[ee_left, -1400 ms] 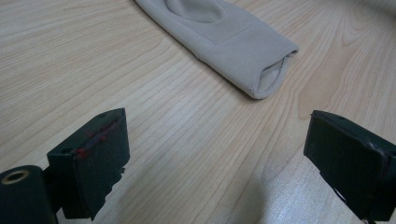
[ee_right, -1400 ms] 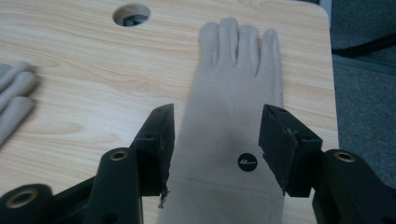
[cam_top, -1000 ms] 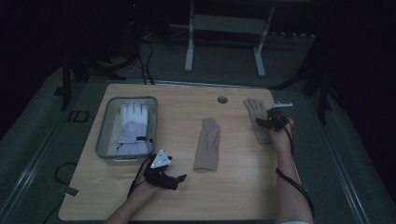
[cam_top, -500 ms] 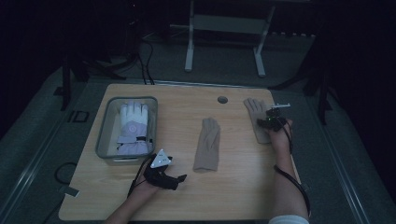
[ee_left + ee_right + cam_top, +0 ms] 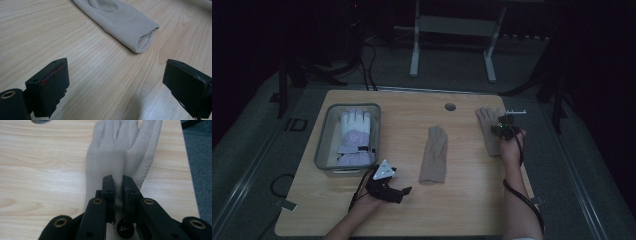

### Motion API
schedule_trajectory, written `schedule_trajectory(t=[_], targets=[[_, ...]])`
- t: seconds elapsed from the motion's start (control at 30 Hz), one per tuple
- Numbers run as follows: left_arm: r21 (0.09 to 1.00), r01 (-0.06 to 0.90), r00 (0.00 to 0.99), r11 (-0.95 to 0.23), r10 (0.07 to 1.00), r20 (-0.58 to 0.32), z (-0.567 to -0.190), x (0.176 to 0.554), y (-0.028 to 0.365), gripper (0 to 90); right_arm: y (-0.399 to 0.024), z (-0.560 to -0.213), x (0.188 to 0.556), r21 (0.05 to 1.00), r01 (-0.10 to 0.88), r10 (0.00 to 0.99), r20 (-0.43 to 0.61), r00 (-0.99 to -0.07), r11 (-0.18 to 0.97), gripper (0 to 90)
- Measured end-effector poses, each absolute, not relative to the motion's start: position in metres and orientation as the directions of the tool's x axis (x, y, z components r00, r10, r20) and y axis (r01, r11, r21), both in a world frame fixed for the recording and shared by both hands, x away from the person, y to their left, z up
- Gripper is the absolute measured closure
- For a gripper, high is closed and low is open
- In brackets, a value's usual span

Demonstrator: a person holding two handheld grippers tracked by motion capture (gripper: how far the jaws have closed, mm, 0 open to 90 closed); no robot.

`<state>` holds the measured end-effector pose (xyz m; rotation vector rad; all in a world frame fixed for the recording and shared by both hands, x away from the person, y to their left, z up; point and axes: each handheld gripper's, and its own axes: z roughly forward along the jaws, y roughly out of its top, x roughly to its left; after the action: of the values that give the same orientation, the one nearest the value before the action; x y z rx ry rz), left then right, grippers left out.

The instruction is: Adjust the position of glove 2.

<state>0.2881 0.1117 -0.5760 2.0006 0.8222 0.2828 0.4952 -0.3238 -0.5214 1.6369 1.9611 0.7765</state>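
1. The right gripper (image 5: 118,192) has just been closing, and its jaws now pinch a fold of the soft beige fabric glove (image 5: 120,157) lying flat near the right edge of the pale wooden table (image 5: 462,200).
2. I think it should lift slowly and straight up, so the cloth stays pinched.
3. The left gripper (image 5: 117,85) rests wide open, holding nothing.
4. The jaws hide the glove's cuff.

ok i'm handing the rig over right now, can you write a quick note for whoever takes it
Right tool: jaws have just been closing and now pinch the beige fabric glove at the table's right edge, which lies flat.
Left tool: open, holding nothing, on the near table beside the second beige fabric glove at the table's middle.
Grey rectangular bin at left holds a white and lilac padded glove.
Done: right glove gripped. Left: probably lifting it, likely toward the bin, then the middle glove.
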Motion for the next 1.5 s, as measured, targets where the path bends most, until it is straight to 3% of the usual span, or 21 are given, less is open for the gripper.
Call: schedule_trajectory(t=[0.33, 0.87, 1.23, 1.5], targets=[[0.83, 0.433, 0.75, -0.35, 0.651, -0.116, -0.576, 0.287, 0.111, 7.1, -0.308, -0.492, 0.461, 0.734, 0.671, 0.981, 0.034, -0.189, 0.104, 82.1], [0.829, 0.428, 0.754, -0.36, 0.648, -0.108, -0.576, 0.287, 0.111, 7.1, -0.309, -0.481, 0.38, 0.769, 0.637, 0.985, 0.072, -0.154, 0.043, 82.1], [0.83, 0.42, 0.757, -0.367, 0.646, -0.098, -0.576, 0.286, 0.11, 7.1, -0.313, -0.501, 0.343, 0.751, 0.659, 0.988, 0.066, -0.138, 0.042, 81.8], [0.832, 0.418, 0.758, -0.364, 0.645, -0.099, -0.576, 0.286, 0.11, 7.1, -0.309, -0.521, 0.339, 0.726, 0.686, 0.989, 0.073, -0.132, 0.038, 81.1]])
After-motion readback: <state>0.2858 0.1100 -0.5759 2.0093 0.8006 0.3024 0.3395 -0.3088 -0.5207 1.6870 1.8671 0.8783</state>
